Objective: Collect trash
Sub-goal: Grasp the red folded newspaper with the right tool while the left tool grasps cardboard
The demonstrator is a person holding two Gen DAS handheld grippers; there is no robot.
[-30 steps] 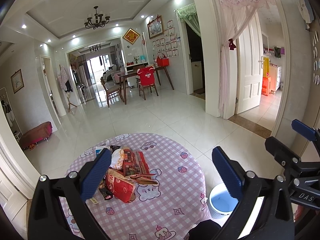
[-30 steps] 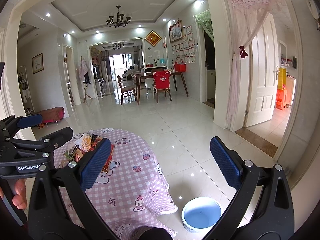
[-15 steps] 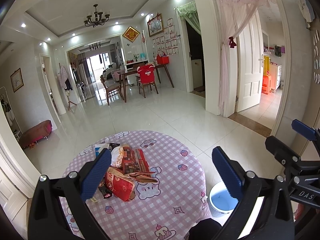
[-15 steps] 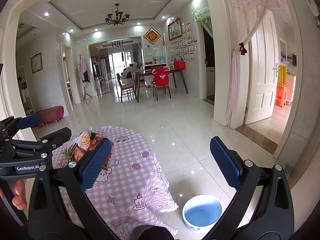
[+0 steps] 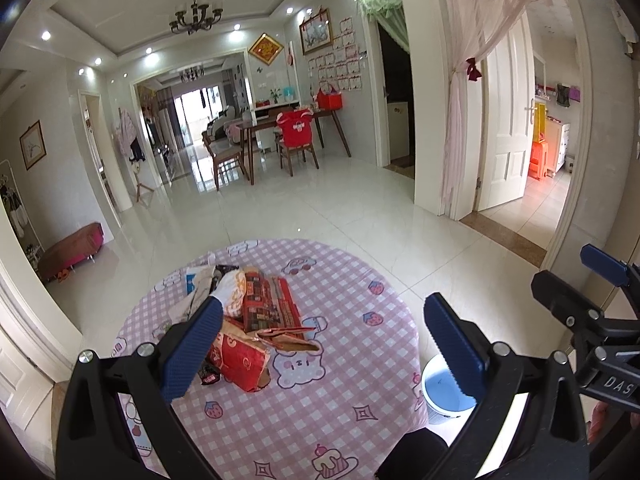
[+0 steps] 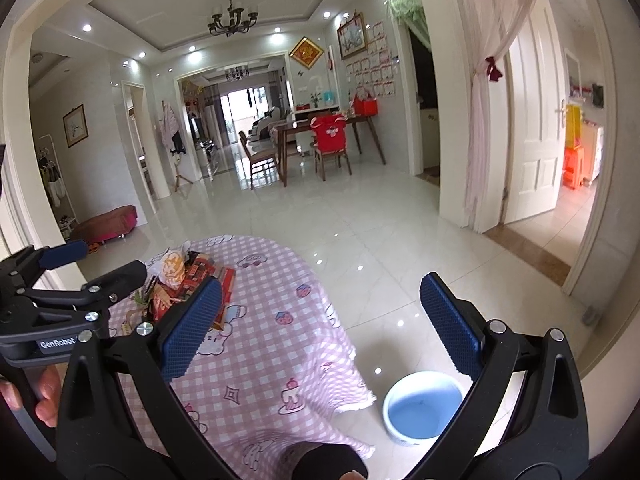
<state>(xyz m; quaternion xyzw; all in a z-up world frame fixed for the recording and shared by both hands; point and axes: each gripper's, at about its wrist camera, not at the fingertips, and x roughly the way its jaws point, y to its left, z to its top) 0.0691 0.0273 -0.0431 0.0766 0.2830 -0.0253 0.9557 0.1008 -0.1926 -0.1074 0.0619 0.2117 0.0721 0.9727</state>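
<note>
Crinkled paper and foil wrappers [image 5: 256, 328] lie heaped on the counter [image 5: 320, 408], light and floppy; pinch a raised edge. Both tools, left [image 5: 324, 344] and right [image 6: 320, 324], hover wide, holding nothing. Bucket [image 6: 424, 410] stands beside, on the floor.

A home: chandelier [image 5: 195, 12], dining table [image 5: 294, 120] (chairs around it), tiled floor [image 5: 320, 208].
</note>
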